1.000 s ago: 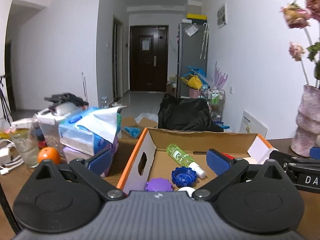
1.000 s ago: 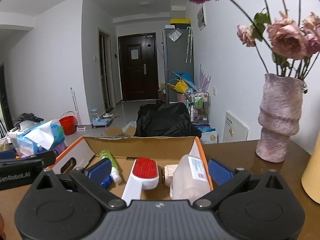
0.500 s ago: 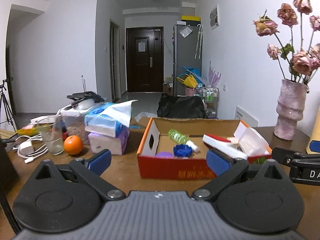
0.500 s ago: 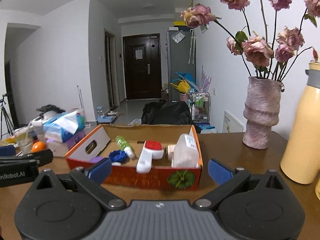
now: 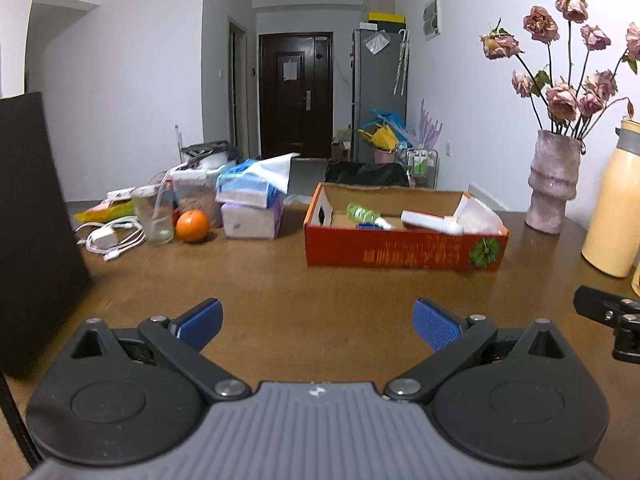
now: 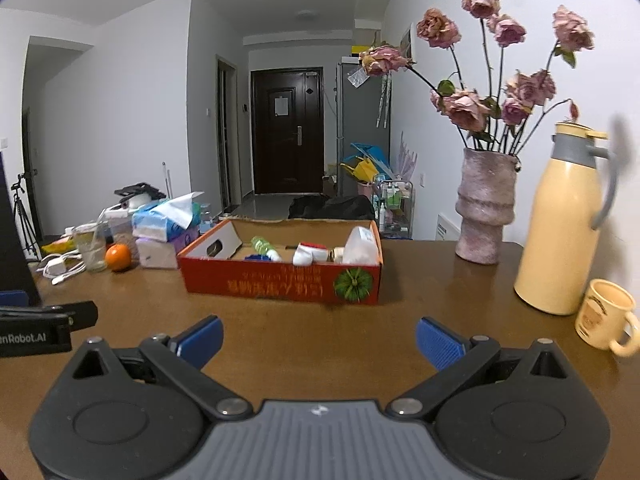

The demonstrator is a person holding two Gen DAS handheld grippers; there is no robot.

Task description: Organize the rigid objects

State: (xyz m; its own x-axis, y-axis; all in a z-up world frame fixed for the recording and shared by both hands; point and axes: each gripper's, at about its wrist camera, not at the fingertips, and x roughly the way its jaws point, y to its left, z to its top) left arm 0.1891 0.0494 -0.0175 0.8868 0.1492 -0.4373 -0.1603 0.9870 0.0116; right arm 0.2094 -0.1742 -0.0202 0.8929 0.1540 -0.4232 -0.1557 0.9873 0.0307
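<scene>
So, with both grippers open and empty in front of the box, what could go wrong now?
The right gripper is near the yellow mug and the tall flask; a sideways swing could knock them. The white bottle leans at the end of the cardboard box, above its rim, so it may tip out if the box is pushed.

Brown wooden table (image 6: 420,292) carries, at right, a pink textured vase (image 6: 486,204) of dried roses (image 6: 464,106), a cream thermos jug (image 6: 560,220) and a cream mug (image 6: 606,316) just beside the jug. At left: an orange (image 5: 193,226) next to a clear glass (image 5: 154,214), a coiled white charger cable (image 5: 110,240), and stacked tissue packs (image 5: 250,206). Dark door (image 5: 295,94) closes the hallway beyond.
</scene>
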